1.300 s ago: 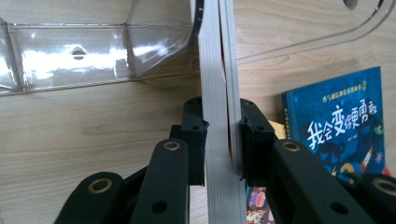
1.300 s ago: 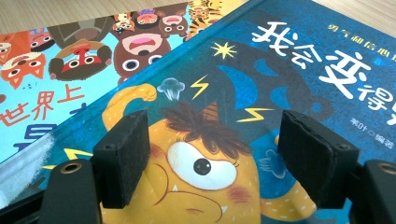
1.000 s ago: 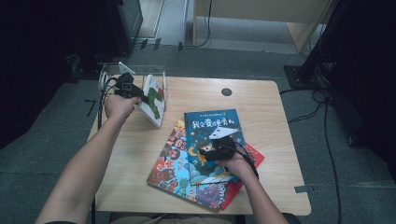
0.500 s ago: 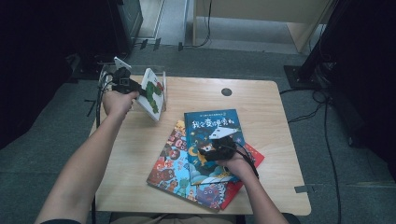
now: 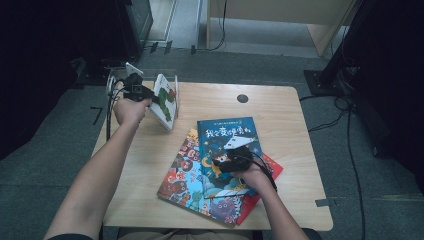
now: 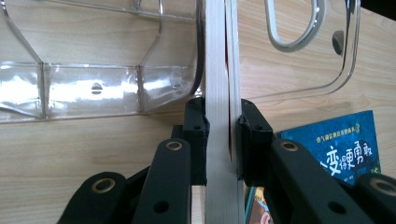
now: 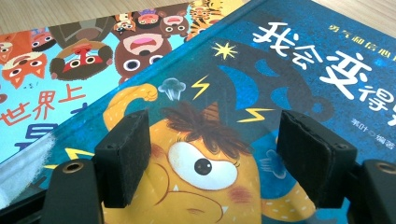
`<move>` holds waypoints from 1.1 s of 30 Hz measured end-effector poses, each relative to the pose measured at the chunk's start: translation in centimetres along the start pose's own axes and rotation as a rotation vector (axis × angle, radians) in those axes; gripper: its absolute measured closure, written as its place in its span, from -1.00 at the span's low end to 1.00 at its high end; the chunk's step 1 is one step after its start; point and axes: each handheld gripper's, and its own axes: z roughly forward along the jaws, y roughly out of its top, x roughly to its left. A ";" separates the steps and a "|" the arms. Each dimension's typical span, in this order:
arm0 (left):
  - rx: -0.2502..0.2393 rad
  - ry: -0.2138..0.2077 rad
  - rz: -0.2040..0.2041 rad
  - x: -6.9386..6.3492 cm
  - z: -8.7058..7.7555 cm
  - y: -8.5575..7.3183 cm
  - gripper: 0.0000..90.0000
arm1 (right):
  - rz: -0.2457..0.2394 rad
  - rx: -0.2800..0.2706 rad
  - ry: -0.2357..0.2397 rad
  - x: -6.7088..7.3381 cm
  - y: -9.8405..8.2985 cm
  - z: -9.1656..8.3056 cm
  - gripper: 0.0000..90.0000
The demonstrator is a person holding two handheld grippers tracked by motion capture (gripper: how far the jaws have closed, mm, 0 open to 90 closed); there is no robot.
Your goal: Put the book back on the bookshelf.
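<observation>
Wooden table (image 5: 280,107) from the high view: my left gripper (image 5: 145,95) sits at the far left corner, clamped on a white book (image 5: 165,100) that stands tilted on its edge against a clear plastic rack (image 5: 114,82). My right gripper (image 5: 231,159) hovers low over a blue book (image 5: 225,131) topping a flat stack near the front middle. Under it lies a light-blue animal book (image 5: 182,172), and a red book (image 5: 270,167) pokes out at the right. A round hole (image 5: 242,98) shows in the tabletop farther back.

Left gripper view: both black pads (image 6: 196,135) press the white book's (image 6: 217,93) page edge from either side, so I have it firmly pinched. Clear plastic rack (image 6: 93,84) lies just behind it, a divider (image 6: 289,42) curves to the right, and the blue book's (image 6: 336,149) corner sits low right on the table.

Right gripper view: my jaws stand wide apart, nothing between the pads (image 7: 126,156), and I can't tell if they touch the cover. Blue book (image 7: 280,74) with a yellow one-eyed monster lies flat right beneath; the light-blue animal book (image 7: 70,56) lies under it, to the left.
</observation>
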 end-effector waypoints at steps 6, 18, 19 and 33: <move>0.012 0.018 0.011 -0.7 -0.1 -0.1 0.71 | 0.001 0.001 0.000 0.0 0.0 0.0 -0.42; 0.017 0.112 0.035 -2.9 0.1 0.9 0.71 | -0.003 -0.002 0.002 0.1 0.1 0.1 -0.39; 0.017 0.120 0.041 -3.1 0.1 1.0 0.71 | -0.004 -0.002 0.002 0.1 0.1 0.0 -0.38; -0.008 0.184 0.080 -4.6 0.7 2.9 0.71 | -0.007 -0.005 0.009 0.1 0.0 0.0 -0.36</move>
